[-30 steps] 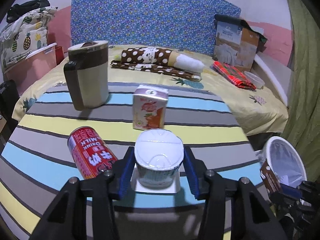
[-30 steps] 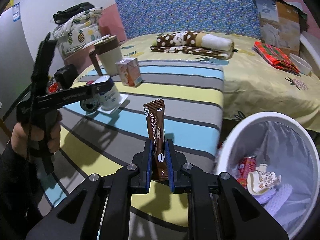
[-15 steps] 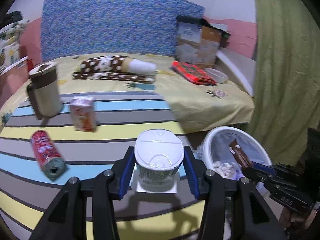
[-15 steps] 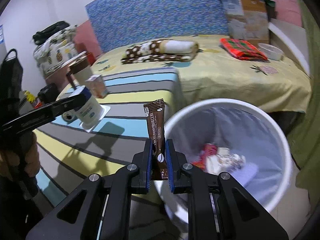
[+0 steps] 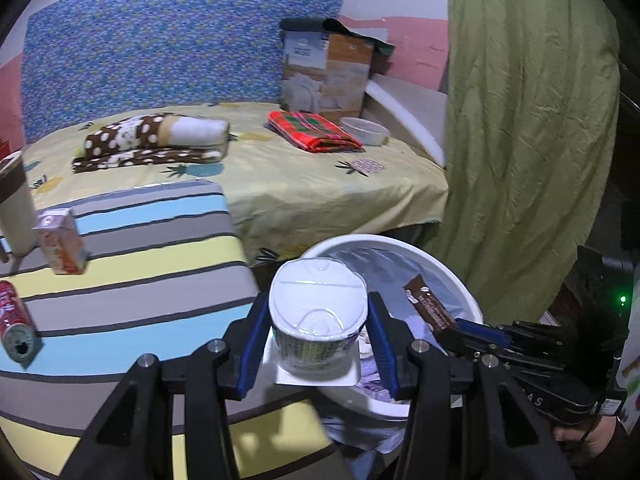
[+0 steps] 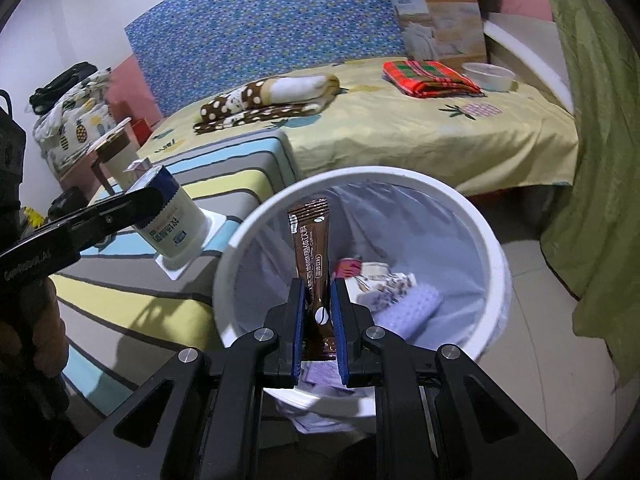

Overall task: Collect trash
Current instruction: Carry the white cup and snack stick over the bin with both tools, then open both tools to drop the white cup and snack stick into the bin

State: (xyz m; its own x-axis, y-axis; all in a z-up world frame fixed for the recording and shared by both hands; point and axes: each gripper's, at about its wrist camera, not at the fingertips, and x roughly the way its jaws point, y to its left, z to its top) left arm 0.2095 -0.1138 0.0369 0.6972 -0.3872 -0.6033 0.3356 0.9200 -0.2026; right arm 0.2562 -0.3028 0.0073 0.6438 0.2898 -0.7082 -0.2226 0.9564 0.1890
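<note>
Your left claw (image 5: 318,340) clamps a yogurt cup (image 5: 317,316) at the bin (image 6: 490,248) rim by the worktop (image 5: 132,280) edge, your right claw (image 6: 318,320) pinches a coffee sachet (image 6: 314,264) upright over the bin, can (image 5: 14,326) & carton (image 5: 60,246) on worktop.

The left gripper (image 5: 318,346) clamps a white-lidded cup (image 5: 317,320) over the near rim of the white bin (image 5: 400,245) — right gripper (image 5: 470,330) alongside, pinching a brown sachet (image 5: 429,307).

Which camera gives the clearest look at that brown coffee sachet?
The right wrist view: the coffee sachet stands upright and centered between the right gripper's fingers, over the bin, print facing the lens. The left wrist view shows the sachet smaller, tilted, off to the side.
</note>
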